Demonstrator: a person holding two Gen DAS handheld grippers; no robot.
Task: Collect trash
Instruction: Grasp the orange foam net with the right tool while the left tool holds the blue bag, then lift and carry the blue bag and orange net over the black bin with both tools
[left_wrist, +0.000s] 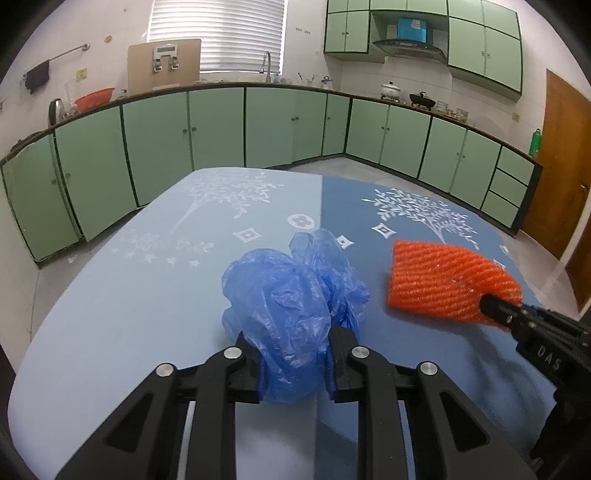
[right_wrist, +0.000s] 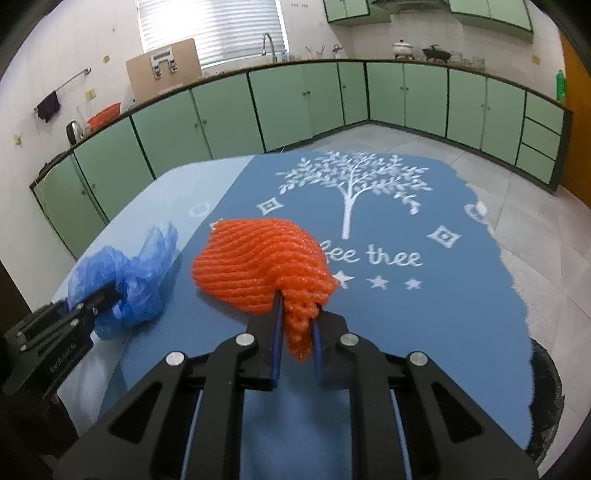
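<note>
Left wrist view first: the left gripper (left_wrist: 293, 360) is clamped on one crumpled blue plastic bag (left_wrist: 291, 295), whose bulk billows out beyond the fingertips above the tablecloth (left_wrist: 129, 295). That cloth is in two tones — a pale blue half on the left and a darker blue half on the right — each printed with one white tree. To the right, the right gripper (left_wrist: 491, 308) reaches in from the frame's edge with its tips buried in the end of one orange foam net (left_wrist: 443, 280), which sits over the darker half, near the bag but not touching it. Behind the table runs one long row of green cabinets (left_wrist: 221, 125) under a countertop, with a window blind above.

Right wrist view: the right gripper (right_wrist: 299, 325) has its jaws pinched tight on a bunched corner of the orange foam net (right_wrist: 258, 258); a twisted tail of net hangs down between the blue-lined fingers while the rest fans out forward over the dark blue tablecloth (right_wrist: 424, 314), just left of the printed words "tree". At the left, the left gripper (right_wrist: 107, 295) grips the blue plastic bag (right_wrist: 140, 273) near the seam of the two cloth halves. One bag, one net — each held by its own gripper.
</note>
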